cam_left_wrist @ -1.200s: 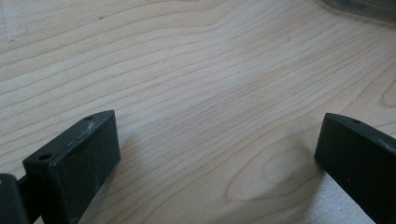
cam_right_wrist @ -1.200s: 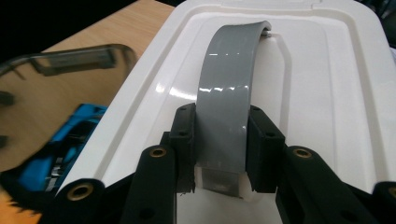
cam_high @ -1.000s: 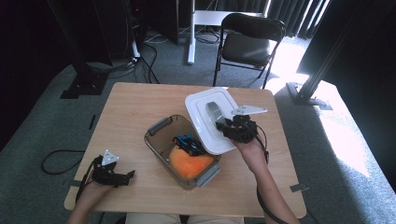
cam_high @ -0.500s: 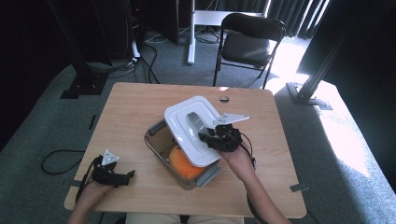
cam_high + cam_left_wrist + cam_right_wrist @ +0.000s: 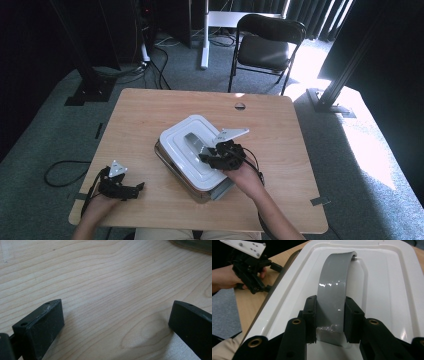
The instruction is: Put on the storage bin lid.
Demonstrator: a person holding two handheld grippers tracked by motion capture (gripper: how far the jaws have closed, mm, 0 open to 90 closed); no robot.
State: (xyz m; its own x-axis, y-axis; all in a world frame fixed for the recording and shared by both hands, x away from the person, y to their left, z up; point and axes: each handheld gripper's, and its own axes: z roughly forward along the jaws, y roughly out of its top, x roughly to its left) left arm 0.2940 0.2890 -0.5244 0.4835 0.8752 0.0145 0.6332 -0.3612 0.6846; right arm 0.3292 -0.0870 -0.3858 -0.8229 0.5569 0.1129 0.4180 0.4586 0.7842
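A white lid (image 5: 182, 137) with a grey strap handle (image 5: 193, 140) lies over a grey bin (image 5: 222, 188) in the middle of the table. My right gripper (image 5: 206, 157) is shut on that handle (image 5: 334, 282) near its front end, one jaw on each side of the strap. The lid (image 5: 384, 290) covers the bin's opening and hides its contents. My left gripper (image 5: 136, 188) rests at the table's front left corner, well apart from the bin. Its jaws (image 5: 116, 322) stand open over bare wood with nothing between them. It also appears in the right gripper view as the left gripper (image 5: 270, 275), beyond the lid.
The wooden table (image 5: 150, 110) has a small cable hole (image 5: 240, 106) near its far edge. A black folding chair (image 5: 267, 47) stands behind the table. Cables (image 5: 60, 172) lie on the floor at the left.
My right gripper has carried the lid leftward and down from the bin's far right side until it covers the bin. The orange and blue things inside are now hidden. The left gripper stayed put.
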